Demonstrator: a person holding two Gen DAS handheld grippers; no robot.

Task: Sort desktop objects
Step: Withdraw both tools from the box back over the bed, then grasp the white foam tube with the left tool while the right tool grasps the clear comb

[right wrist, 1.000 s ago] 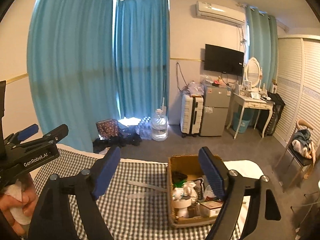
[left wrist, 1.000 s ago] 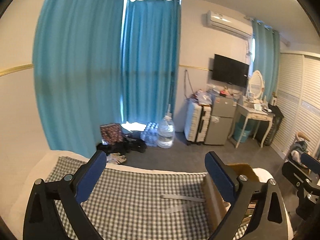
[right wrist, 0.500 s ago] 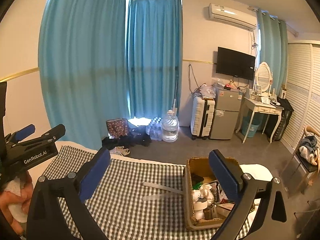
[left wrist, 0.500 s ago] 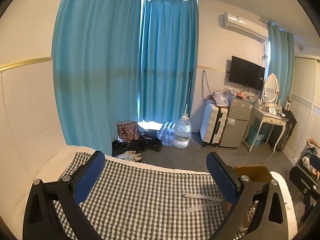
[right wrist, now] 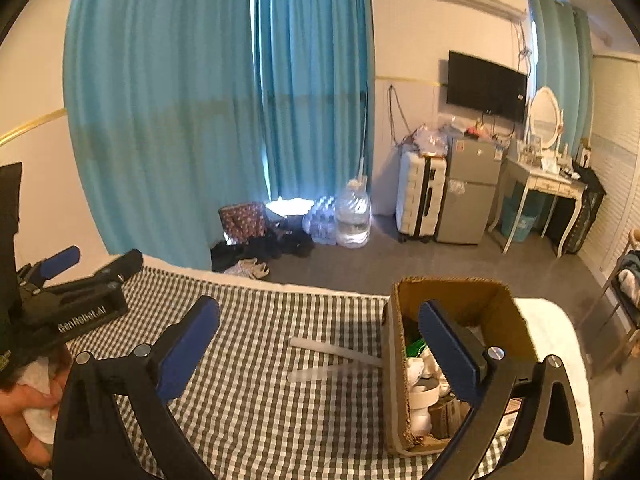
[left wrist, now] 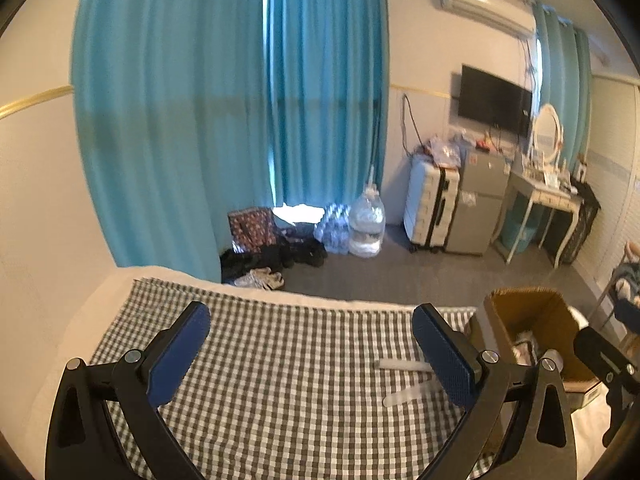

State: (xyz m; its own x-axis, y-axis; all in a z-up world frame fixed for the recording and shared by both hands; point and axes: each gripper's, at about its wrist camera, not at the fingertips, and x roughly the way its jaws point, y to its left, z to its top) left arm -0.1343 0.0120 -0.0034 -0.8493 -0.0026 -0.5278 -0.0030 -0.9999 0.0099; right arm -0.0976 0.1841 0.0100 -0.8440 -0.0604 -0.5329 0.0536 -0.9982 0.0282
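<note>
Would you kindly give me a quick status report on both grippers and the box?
Left gripper open, empty. Right gripper open, empty, jaws just widened. Cardboard box full of items, on checked cloth. Pale strips lie beside box; nothing blocking.

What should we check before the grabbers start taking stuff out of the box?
1. Right gripper open with nothing between its pads: ok.
2. Left gripper open and empty: ok.
3. Cardboard box open on top, things showing inside: ok.
4. Bare checkered cloth beside the box to put things on: ok.
5. Two pale strips lying on the cloth by the box, in the way: not ok.
6. What lies at the box's bottom: cannot tell.
</note>
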